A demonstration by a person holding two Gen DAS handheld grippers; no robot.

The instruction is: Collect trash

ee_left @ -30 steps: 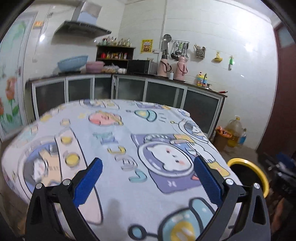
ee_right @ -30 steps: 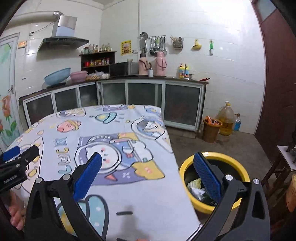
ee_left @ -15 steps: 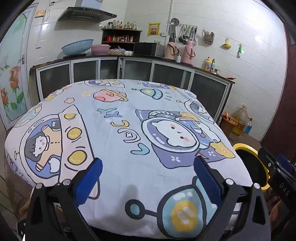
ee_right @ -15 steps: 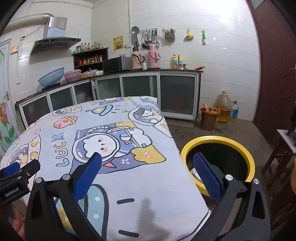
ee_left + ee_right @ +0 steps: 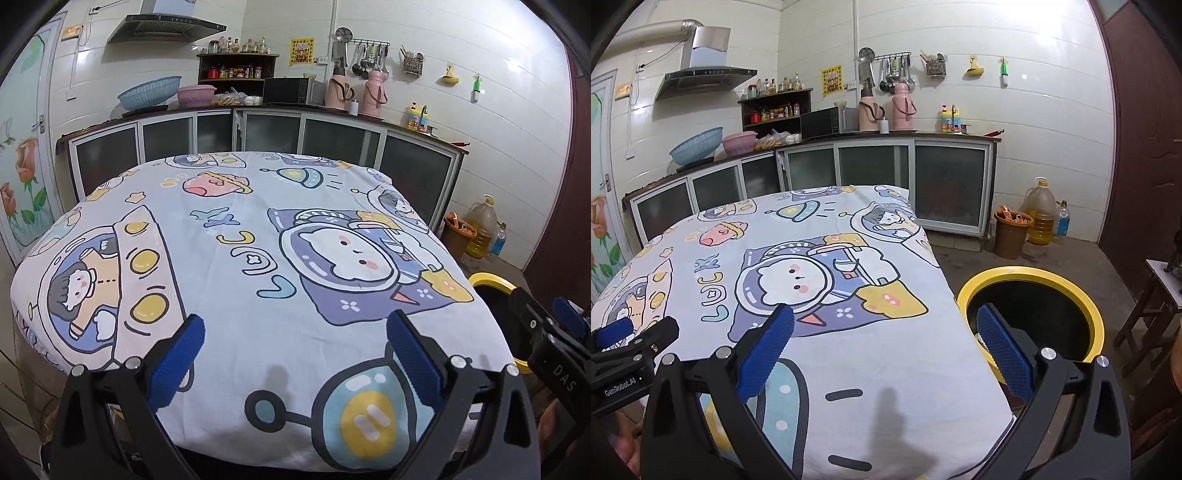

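Note:
A black trash bin with a yellow rim (image 5: 1097, 317) stands on the floor at the right of the table; its rim also shows in the left wrist view (image 5: 491, 282). A scrap of pale trash peeks out inside it behind my right finger. No loose trash shows on the cartoon-print tablecloth (image 5: 280, 258), seen also in the right wrist view (image 5: 812, 258). My left gripper (image 5: 295, 354) is open and empty above the table's near edge. My right gripper (image 5: 884, 350) is open and empty over the table's right corner beside the bin.
Kitchen cabinets (image 5: 886, 170) with a counter run along the back wall. A brown bucket (image 5: 1012, 234), an oil jug (image 5: 1039, 210) and a bottle stand on the floor at right. A wooden stool (image 5: 1156, 295) is at the far right by a dark door.
Both grippers have pulled back and risen, so more of the table shows. The right gripper has moved away from above the bin. Both stay open.

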